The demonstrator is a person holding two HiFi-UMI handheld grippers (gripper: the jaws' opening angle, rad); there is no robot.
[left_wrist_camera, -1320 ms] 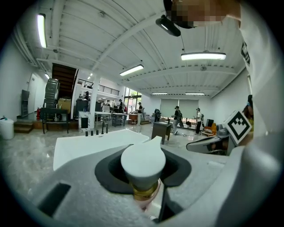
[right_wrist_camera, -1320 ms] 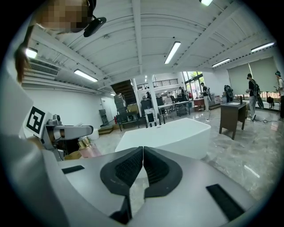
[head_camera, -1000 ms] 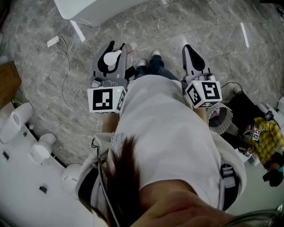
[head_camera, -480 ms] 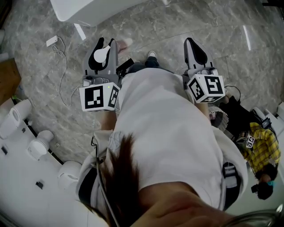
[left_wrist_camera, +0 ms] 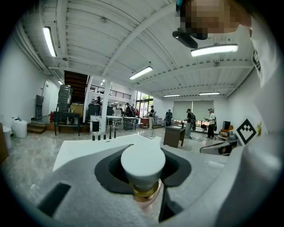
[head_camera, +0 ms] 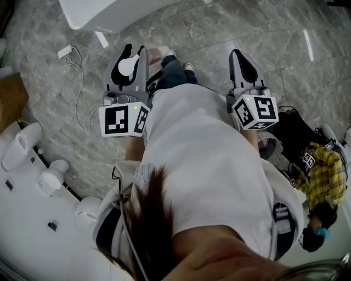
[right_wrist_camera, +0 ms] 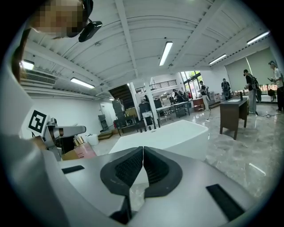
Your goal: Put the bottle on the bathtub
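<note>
The bottle [left_wrist_camera: 143, 167] is clamped between the jaws of the left gripper [left_wrist_camera: 143, 155]; its white cap points toward the camera, with a gold collar below the cap and a pale pink body behind the collar; the jaw pads press on it from both sides, standing part-way apart at the width of the bottle. In the head view the white cap [head_camera: 128, 66] shows at the front of the left gripper [head_camera: 129, 61], held out over the grey marble floor [head_camera: 219, 33]; the bottle is in the air and touches no surface. In the right gripper view the pink body and gold collar [right_wrist_camera: 83, 149] appear at the left edge.

The bathtub [head_camera: 90, 12] is white and stands ahead of both grippers, at the top of the head view; the bottle is apart from it. Its flat rim [left_wrist_camera: 84, 148] fills the middle ground beyond the left jaws; it lies likewise beyond the right jaws [right_wrist_camera: 171, 133].

The right gripper [right_wrist_camera: 142, 150] holds nothing; its ribbed black pads meet at the tips. In the head view it [head_camera: 242, 65] is level with the left gripper, on the other side of the person's white shirt [head_camera: 203, 164].

A white cable with adapter [head_camera: 67, 52] lies on the floor left of the left gripper; a dark cabinet [right_wrist_camera: 232, 114] stands right of the bathtub.
</note>
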